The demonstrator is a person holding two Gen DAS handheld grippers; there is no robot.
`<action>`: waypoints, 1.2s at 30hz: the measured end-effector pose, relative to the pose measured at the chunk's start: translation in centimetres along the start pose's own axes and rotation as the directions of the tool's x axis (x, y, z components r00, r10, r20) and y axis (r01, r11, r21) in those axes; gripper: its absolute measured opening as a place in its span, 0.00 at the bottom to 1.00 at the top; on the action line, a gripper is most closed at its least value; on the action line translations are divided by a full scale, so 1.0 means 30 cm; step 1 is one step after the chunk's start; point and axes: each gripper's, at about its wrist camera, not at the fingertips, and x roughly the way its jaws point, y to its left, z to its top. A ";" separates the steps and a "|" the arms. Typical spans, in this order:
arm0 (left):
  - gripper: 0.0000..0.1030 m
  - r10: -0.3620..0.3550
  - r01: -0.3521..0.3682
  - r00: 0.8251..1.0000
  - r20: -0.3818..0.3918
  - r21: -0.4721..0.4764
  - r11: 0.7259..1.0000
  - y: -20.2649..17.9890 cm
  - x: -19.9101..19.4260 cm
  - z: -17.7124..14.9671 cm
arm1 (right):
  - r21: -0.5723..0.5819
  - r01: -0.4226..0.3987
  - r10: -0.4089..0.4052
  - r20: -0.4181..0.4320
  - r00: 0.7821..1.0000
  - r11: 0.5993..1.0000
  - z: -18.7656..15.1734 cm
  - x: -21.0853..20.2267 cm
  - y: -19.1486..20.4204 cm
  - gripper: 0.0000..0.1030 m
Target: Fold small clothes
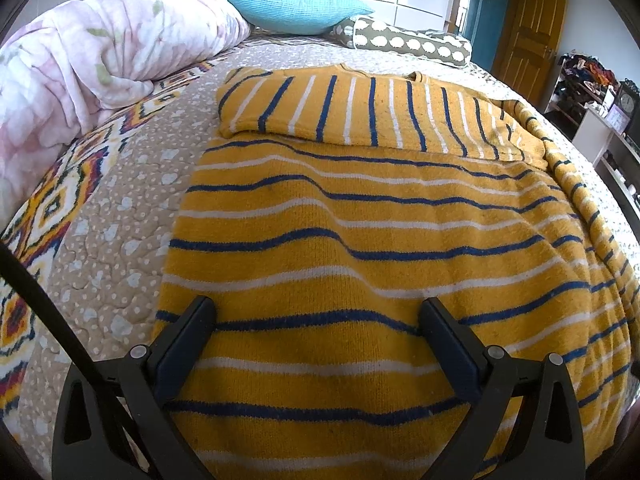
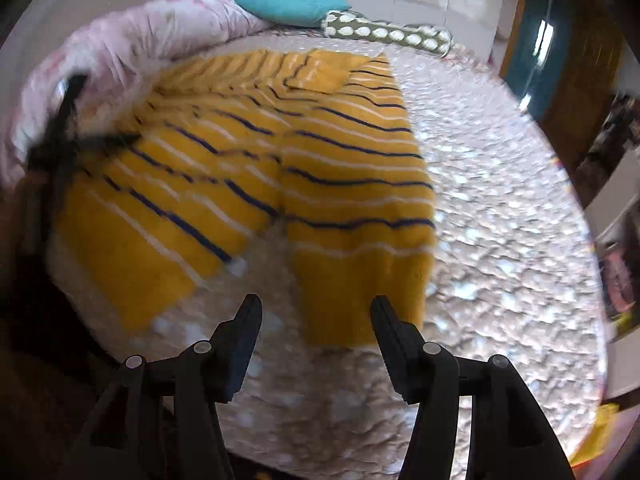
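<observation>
Mustard-yellow knit with navy and white stripes fills most of both views: a sweater (image 1: pixel 360 240) is laid flat on the bedspread (image 1: pixel 120 208), a beige quilted cover scattered with pale spots and bordered by a colourful diamond pattern. In the left wrist view one sleeve (image 1: pixel 360 112) is seen folded across the upper part of the garment, its stripes running crosswise to those of the body. The left gripper (image 1: pixel 316 320) is held low over the lower body of the sweater with its jaws spread wide; whether the fingertips touch the knit cannot be told. In the right wrist view, which is blurred, the right gripper (image 2: pixel 316 312) is seen with its jaws parted as well, nothing being held between them; it is positioned above bare bedspread (image 2: pixel 500 220) just beside the plain yellow hem (image 2: pixel 352 300) of the sweater (image 2: pixel 320 152). The left gripper's dark frame (image 2: pixel 60 136) is visible at the far left edge of that view. At the head of the bed a pink floral duvet (image 1: pixel 100 52) is bunched up, a turquoise pillow (image 1: pixel 296 8) is laid beside it, and a brown bolster (image 1: pixel 412 44) with white spots is placed next to that. A wooden door (image 1: pixel 532 32) is seen at the right.
</observation>
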 end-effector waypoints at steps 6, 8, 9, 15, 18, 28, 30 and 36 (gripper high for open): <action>0.98 0.005 -0.005 1.000 -0.001 0.005 1.000 -0.001 0.003 -0.001 | 0.017 0.095 -0.096 0.021 0.995 0.995 -0.001 0.023 -0.003 0.10; 0.98 0.008 -0.008 1.000 0.000 0.007 1.000 -0.002 0.002 -0.004 | 0.043 0.066 -0.067 0.027 0.997 0.997 0.025 0.007 -0.046 0.09; 0.98 0.009 -0.009 1.000 0.000 0.007 1.000 -0.002 0.002 -0.004 | 0.082 0.052 -0.056 0.049 0.997 0.995 0.038 -0.015 -0.085 0.09; 0.98 0.009 -0.009 1.000 0.000 0.008 1.000 0.001 0.003 -0.005 | 0.477 0.134 -0.247 0.182 0.952 0.869 0.065 -0.197 -0.549 0.10; 0.98 0.010 -0.010 1.000 0.000 0.008 1.000 0.000 0.003 -0.005 | 0.573 0.231 -0.361 0.124 0.924 0.787 0.015 -0.220 -0.706 0.10; 0.99 0.009 -0.009 1.000 -0.001 0.010 1.000 0.005 0.004 -0.005 | 0.508 0.277 -0.380 0.110 0.918 0.816 -0.027 -0.234 -0.633 0.10; 0.99 0.008 -0.008 1.000 -0.001 0.009 1.000 0.006 0.004 -0.005 | 0.499 0.308 -0.399 0.085 0.913 0.810 -0.034 -0.209 -0.637 0.10; 0.99 0.010 -0.010 1.000 -0.003 0.009 1.000 0.001 0.004 -0.005 | 0.468 0.367 -0.486 0.161 0.859 0.804 0.124 -0.306 -0.710 0.10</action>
